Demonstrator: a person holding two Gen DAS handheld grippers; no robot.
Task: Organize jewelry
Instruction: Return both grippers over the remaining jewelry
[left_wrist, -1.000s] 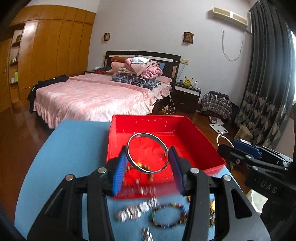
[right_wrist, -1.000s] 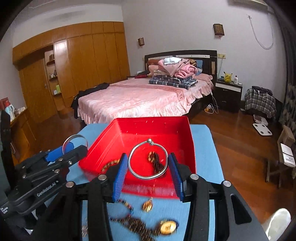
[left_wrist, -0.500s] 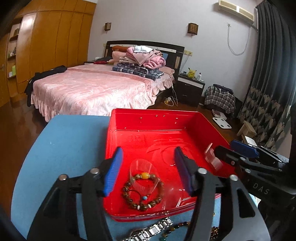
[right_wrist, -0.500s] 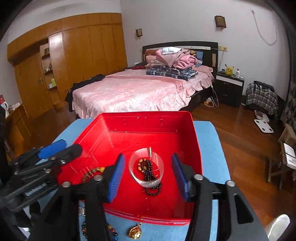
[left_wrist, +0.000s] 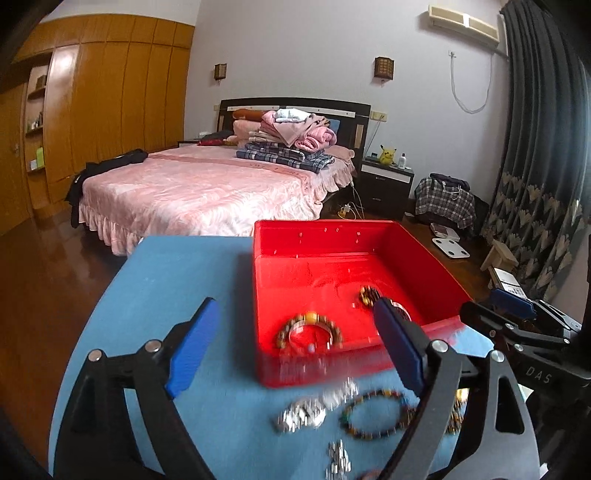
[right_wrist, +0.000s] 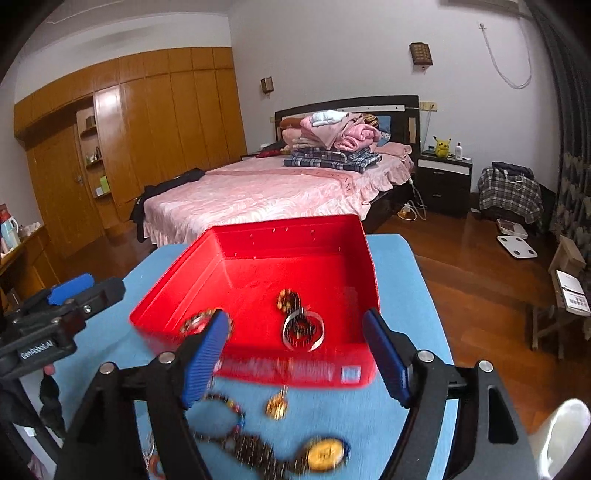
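Two hand-held grippers hover over a blue counter (left_wrist: 177, 280) in a bedroom, both at the near edge of a red plastic tray (left_wrist: 424, 254) that serves as the collecting box for the jewelry; the left hand-held gripper (left_wrist: 295, 343) has its blue jaws wide and opening with nothing between the pads, and the right hand-held gripper (right_wrist: 295, 354) likewise stands wide and opening, empty; each points down and forward toward the tray, a stance that suits dropping a piece in and reaching for another. Inside the tray lie a beaded bracelet (left_wrist: 309, 334) with a silver ring resting within it, a silver bangle (right_wrist: 303, 329) near the front wall, and a dark bead cluster (right_wrist: 289, 298) just behind the bangle; these pieces lie loose on the tray floor, apart from either gripper. Outside the tray, on the counter close to the cameras, wait a metal watch band (left_wrist: 316, 406), a multicoloured bead bracelet (left_wrist: 373, 413), a small gold pendant (right_wrist: 277, 406) and a gold-faced watch (right_wrist: 327, 454), all blurred; judging by that, the sorting is partly done, with the loose pieces gathered near the tray's front for short, easy transfers.
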